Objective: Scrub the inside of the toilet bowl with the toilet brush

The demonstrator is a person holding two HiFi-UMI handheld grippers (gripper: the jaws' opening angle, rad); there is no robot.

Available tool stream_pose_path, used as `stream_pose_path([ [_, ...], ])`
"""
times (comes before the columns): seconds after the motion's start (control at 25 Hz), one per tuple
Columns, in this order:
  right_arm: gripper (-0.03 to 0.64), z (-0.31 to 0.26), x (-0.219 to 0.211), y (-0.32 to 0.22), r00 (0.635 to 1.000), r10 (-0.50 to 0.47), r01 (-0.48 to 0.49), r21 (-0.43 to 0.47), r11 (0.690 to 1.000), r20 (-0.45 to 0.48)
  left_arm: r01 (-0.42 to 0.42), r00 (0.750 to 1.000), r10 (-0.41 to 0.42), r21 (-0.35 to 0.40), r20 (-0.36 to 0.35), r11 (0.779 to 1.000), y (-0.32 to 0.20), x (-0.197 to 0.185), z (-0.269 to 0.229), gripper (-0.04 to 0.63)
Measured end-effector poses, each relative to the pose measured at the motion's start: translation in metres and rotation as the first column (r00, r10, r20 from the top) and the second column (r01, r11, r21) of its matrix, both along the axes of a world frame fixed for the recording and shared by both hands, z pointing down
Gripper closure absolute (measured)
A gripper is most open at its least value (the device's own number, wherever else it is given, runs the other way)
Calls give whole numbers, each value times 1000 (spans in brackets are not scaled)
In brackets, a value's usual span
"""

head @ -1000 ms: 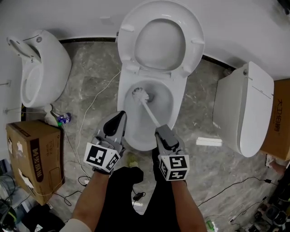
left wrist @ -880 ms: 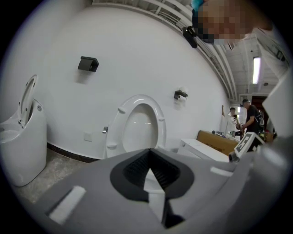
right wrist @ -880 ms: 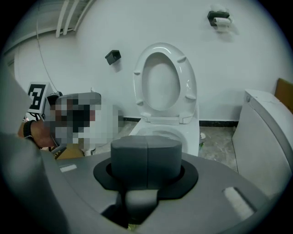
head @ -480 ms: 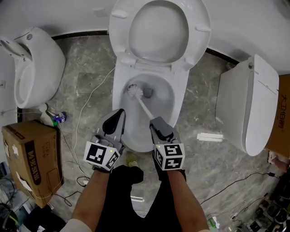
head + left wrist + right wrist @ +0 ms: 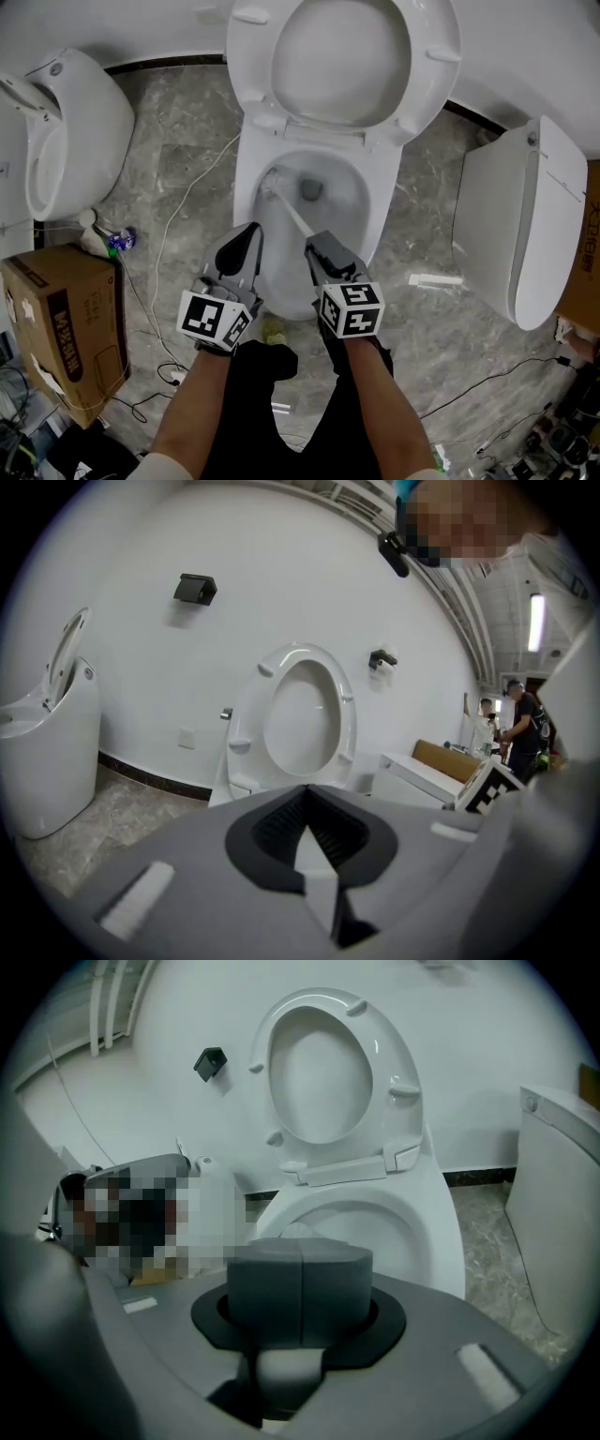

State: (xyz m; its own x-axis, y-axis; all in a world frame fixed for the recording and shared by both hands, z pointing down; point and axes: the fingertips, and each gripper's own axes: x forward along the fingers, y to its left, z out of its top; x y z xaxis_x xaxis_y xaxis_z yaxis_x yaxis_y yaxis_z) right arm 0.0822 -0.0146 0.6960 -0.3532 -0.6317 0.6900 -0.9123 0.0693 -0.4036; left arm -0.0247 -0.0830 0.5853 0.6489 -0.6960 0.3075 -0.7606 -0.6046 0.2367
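Right gripper [image 5: 321,248] clamps the thin handle end of the toilet brush [image 5: 289,211], whose head meets the toilet bowl's [image 5: 377,202] left inner wall. Left gripper [image 5: 246,236] closed, empty. The brush is probably light, stiff and slippery when wet.

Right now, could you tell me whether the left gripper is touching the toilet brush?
Apart. The head view shows bare toilet bowl between the left gripper and the toilet brush, held by the right gripper.
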Motion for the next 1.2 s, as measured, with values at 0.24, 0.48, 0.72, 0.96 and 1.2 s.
stream_pose_path([
  [0.24, 455, 6, -3, -5, 999, -28, 29, -18, 999, 32, 17, 1000, -17, -17, 5, 1000, -2, -13, 4, 591],
  [0.48, 456, 2, -8, 4, 993, -117, 117, -39, 992, 23, 29, 1000, -29, -35, 10, 999, 1, -21, 0, 591],
  [0.72, 456, -6, -13, 24, 977, -215, 214, -73, 974, 1, 30, 1000, -29, -56, 10, 998, 9, -21, -10, 591],
  [0.96, 454, -12, -15, 50, 956, -293, 290, -126, 949, -1, 28, 1000, -27, -74, 12, 997, 20, -20, -20, 591],
  [1.2, 454, -23, -14, 71, 910, -414, 403, -167, 900, -32, 26, 1000, -25, -96, 8, 995, 32, -18, -29, 591],
])
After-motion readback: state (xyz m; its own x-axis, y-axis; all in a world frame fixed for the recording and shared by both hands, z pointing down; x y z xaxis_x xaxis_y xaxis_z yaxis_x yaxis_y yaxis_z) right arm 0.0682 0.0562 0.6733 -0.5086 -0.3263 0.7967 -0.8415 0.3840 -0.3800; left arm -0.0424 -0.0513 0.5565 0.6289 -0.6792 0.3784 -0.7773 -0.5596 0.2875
